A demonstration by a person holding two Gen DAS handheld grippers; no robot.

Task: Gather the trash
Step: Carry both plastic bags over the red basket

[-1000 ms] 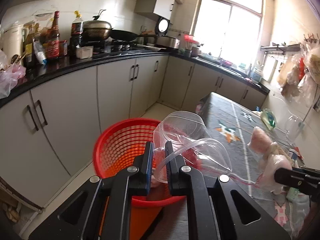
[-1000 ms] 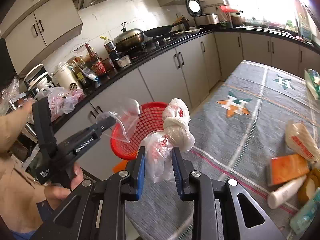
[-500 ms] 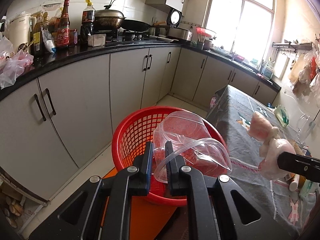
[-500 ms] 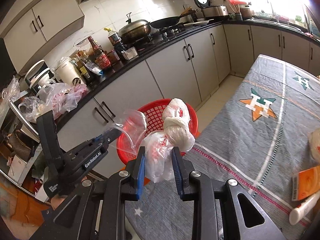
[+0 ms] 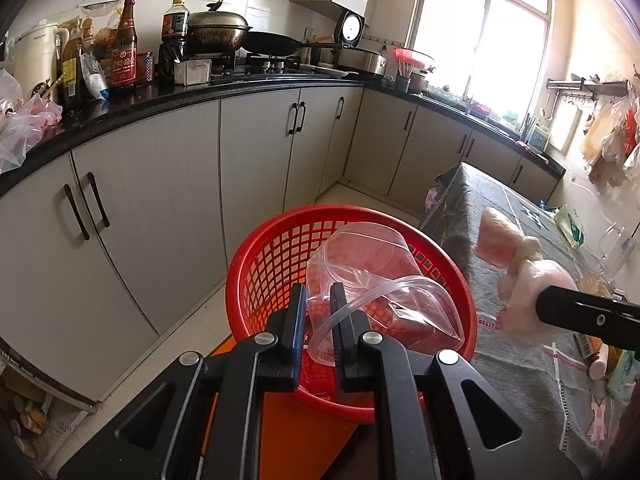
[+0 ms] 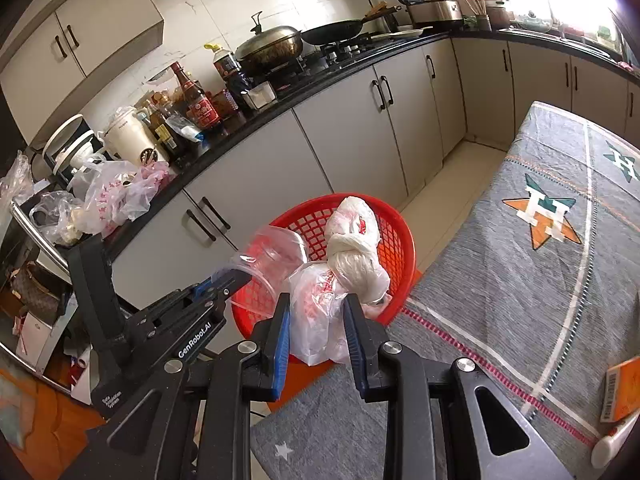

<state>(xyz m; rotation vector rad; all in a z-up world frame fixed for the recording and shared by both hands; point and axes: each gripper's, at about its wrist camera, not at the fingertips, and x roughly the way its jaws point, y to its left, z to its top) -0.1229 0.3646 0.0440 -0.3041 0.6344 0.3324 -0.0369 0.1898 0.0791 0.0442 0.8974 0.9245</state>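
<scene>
**Two loads held over the red basket**

Kitchen counters run across the upper left of both views, crowded with bottles (image 5: 127, 40), a lidded wok (image 5: 216, 34) and loose plastic bags (image 6: 116, 196); grey cabinets (image 5: 168, 216) fill the middle left below them. None of that looks to be part of the job at hand.

At lower centre of the left wrist view sits the basket (image 5: 256, 272), a red mesh bin on the floor, close against the edge of the table (image 6: 520, 300). It probably stands there so trash can go straight off the table edge into it.

The left gripper (image 5: 319, 312) is clenched on the thin rim of a clear container (image 5: 372, 276), its jaws nearly touching. Pinching the rim lets the light, bulky shell hang forward over the basket mouth, where letting go should drop it inside.

Further right, the right gripper (image 6: 314, 320) grasps a knotted bag (image 6: 340, 276), white with red print. Its jaws stand a little apart, squeezing the soft lower bulge while the knot and upper lobe stick up in front. In the right wrist view the bag lines up with the basket's near rim, though whether it is fully above the opening I cannot tell.

At far right, a carton (image 6: 624, 388) and a white tube (image 6: 612, 444) lie on the table, likely later pickups.
</scene>
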